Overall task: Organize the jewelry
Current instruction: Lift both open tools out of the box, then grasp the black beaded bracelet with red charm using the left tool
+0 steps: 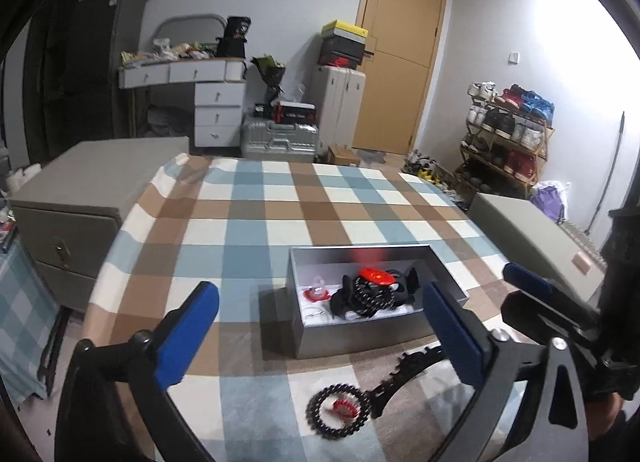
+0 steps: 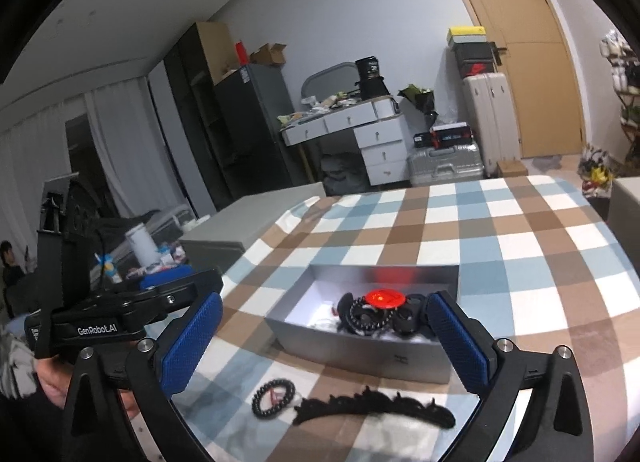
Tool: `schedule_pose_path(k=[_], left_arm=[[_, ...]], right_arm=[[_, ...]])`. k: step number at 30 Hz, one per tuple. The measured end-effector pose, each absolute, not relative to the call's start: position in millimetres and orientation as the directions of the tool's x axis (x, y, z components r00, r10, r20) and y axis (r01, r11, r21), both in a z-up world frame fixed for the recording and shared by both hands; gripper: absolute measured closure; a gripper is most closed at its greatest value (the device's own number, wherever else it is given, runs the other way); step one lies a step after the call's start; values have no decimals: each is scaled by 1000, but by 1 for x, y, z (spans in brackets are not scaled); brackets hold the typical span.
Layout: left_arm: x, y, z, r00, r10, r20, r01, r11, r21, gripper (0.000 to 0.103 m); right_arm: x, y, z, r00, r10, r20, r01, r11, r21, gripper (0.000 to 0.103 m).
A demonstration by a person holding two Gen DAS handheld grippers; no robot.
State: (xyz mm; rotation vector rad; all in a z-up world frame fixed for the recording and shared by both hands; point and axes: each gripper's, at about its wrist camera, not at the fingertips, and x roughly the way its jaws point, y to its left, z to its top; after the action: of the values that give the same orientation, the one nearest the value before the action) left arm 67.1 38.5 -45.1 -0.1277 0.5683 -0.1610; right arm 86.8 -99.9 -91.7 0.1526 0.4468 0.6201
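A checked cloth [image 1: 256,222] in blue, brown and white covers the table. An open silver box [image 1: 356,332] sits on it, holding a heap of black beads and a red disc [image 1: 374,275]. In front of the box, on the cloth, lie a black bead bracelet [image 2: 273,397] and a black lace band [image 2: 376,408].

The left gripper [image 1: 320,342] and the right gripper [image 2: 324,346] both hover with jaws spread wide and nothing between the pads.

Behind stand a wooden door [image 1: 400,58], a white drawer desk [image 1: 208,98], 2 suitcases and a shoe rack [image 1: 508,134].
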Motion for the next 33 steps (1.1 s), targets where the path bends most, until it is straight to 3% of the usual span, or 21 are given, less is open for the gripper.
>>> schedule_pose_path(k=[17, 29, 31, 33], left_arm=[[51, 40, -116, 676, -242, -696, 169, 970, -174, 2], [64, 16, -128, 564, -324, -759, 278, 941, -196, 2], [64, 14, -127, 561, -320, -763, 285, 941, -185, 4], [63, 13, -126, 559, -309, -770, 293, 942, -165, 15]], right_arm=[[54, -101, -138, 702, 519, -487, -477, 851, 219, 0], [33, -128, -162, 727, 501, -469, -428, 865, 261, 0], [32, -131, -165, 719, 521, -461, -437, 854, 282, 0], [30, -133, -166, 712, 537, -453, -449, 843, 295, 0]])
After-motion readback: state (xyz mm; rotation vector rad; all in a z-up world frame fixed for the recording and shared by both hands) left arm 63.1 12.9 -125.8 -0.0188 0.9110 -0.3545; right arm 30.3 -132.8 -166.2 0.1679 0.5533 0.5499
